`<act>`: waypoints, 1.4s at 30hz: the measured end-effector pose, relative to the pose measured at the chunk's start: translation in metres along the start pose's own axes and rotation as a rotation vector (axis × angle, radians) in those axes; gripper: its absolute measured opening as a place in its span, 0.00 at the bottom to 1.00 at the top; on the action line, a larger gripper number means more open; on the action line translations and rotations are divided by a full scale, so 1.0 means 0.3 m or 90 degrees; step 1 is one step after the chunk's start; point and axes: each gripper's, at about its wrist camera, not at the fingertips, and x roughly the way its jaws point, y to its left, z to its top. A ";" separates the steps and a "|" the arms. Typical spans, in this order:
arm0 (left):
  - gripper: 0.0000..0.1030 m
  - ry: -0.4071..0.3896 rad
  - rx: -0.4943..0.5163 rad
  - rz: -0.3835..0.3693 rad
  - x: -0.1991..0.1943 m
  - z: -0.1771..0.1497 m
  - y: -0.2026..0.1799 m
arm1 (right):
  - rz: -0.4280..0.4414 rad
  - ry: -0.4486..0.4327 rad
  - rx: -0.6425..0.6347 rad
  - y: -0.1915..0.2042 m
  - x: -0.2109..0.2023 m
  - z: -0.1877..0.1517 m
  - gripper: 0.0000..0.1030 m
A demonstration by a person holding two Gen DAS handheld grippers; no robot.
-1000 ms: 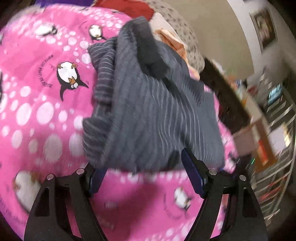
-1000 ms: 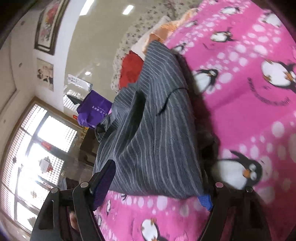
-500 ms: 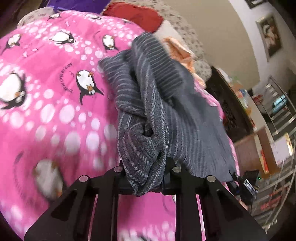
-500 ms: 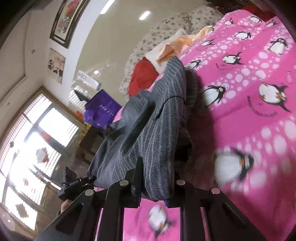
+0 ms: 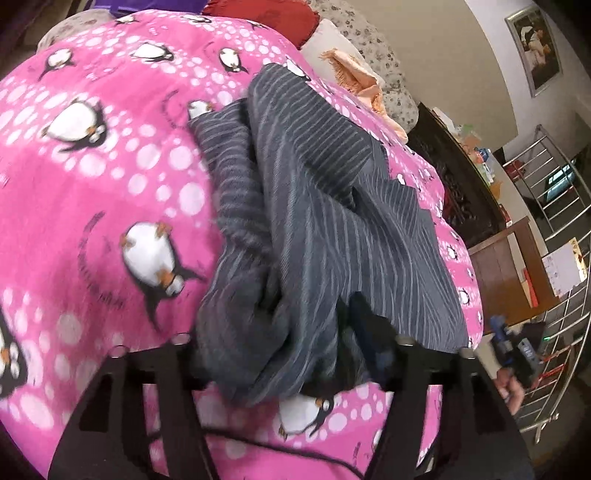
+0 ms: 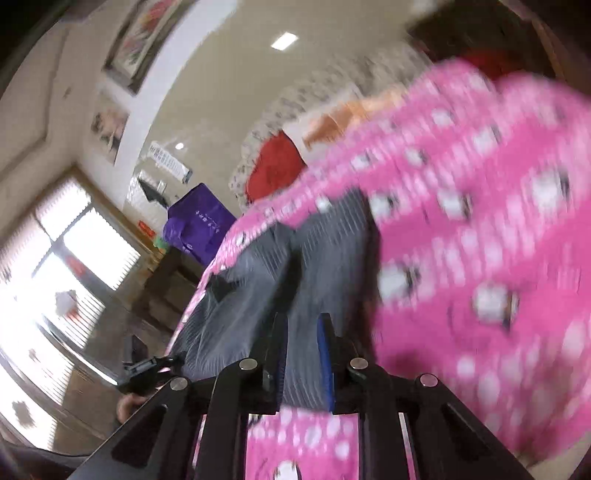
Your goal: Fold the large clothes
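A dark grey striped garment (image 5: 314, 229) lies bunched on a pink penguin-print blanket (image 5: 92, 177). In the left wrist view my left gripper (image 5: 280, 354) has its jaws spread wide, with the garment's near edge lying loosely between them; its left fingertip is hidden under the cloth. In the blurred right wrist view the garment (image 6: 258, 295) runs from the bed's edge to my right gripper (image 6: 301, 354), whose jaws are closed on a fold of it. The right hand-held gripper shows in the left wrist view (image 5: 517, 354) at the bed's right edge.
Red (image 5: 273, 18), white and orange pillows (image 5: 358, 74) lie at the head of the bed. A dark wooden cabinet (image 5: 454, 184), a metal rack (image 5: 561, 206) and a purple bag (image 6: 199, 221) stand around the bed. A bright window (image 6: 55, 280) is at the left.
My left gripper was shut on the garment half a second ago and now stands open, with the cloth slumped between its jaws. My right gripper stays shut on the garment and swings fast.
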 end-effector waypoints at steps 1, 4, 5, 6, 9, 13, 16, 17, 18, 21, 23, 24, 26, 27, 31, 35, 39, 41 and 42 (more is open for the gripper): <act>0.71 0.003 -0.001 0.002 0.014 0.009 0.003 | -0.018 0.003 -0.048 0.061 0.022 0.026 0.15; 0.75 0.003 0.002 0.000 0.055 0.025 0.010 | -0.046 0.019 -0.129 0.214 0.135 0.058 0.16; 0.76 -0.004 -0.010 -0.005 0.059 0.033 0.016 | -0.064 0.032 -0.160 0.269 0.198 0.064 0.16; 0.76 -0.010 -0.031 -0.016 0.060 0.039 0.028 | -0.097 0.047 -0.200 0.325 0.267 0.064 0.16; 0.76 -0.018 -0.067 -0.037 0.058 0.050 0.055 | -0.189 0.052 -0.281 0.419 0.428 0.077 0.16; 0.76 -0.024 -0.087 -0.055 0.055 0.062 0.078 | -0.292 0.058 -0.304 0.369 0.631 0.154 0.52; 0.77 -0.032 -0.096 -0.056 0.061 0.074 0.084 | -0.332 0.116 -0.316 0.240 0.771 0.139 0.52; 0.77 -0.031 -0.100 -0.056 0.062 0.082 0.092 | -0.339 0.145 -0.308 0.186 0.807 0.115 0.53; 0.77 -0.026 -0.105 -0.057 0.067 0.096 0.095 | -0.336 0.162 -0.295 0.143 0.828 0.095 0.54; 0.77 0.010 -0.131 -0.065 0.094 0.163 0.112 | -0.287 0.134 -0.257 0.114 0.785 0.120 0.62; 0.77 0.042 -0.143 -0.082 0.116 0.221 0.126 | -0.287 0.140 -0.262 0.110 0.786 0.115 0.64; 0.76 0.071 -0.138 -0.097 0.132 0.251 0.133 | -0.290 0.141 -0.269 0.115 0.790 0.113 0.66; 0.71 0.119 -0.112 -0.122 0.141 0.268 0.127 | -0.301 0.144 -0.282 0.125 0.793 0.107 0.66; 0.67 0.134 -0.097 -0.131 0.140 0.258 0.118 | -0.304 0.143 -0.286 0.127 0.792 0.106 0.66; 0.36 0.124 -0.036 -0.086 0.118 0.228 0.123 | -0.297 0.142 -0.280 0.122 0.794 0.107 0.67; 0.18 0.086 -0.024 -0.077 0.141 0.267 0.161 | -0.294 0.140 -0.277 0.135 0.798 0.099 0.67; 0.11 0.049 0.051 -0.002 0.088 0.267 0.038 | -0.276 0.080 -0.235 0.146 0.696 0.133 0.66; 0.11 0.035 0.066 -0.027 0.045 0.263 -0.043 | -0.257 0.025 -0.202 0.146 0.582 0.158 0.66; 0.11 0.024 0.078 -0.044 0.016 0.268 -0.102 | -0.267 0.001 -0.197 0.142 0.517 0.167 0.66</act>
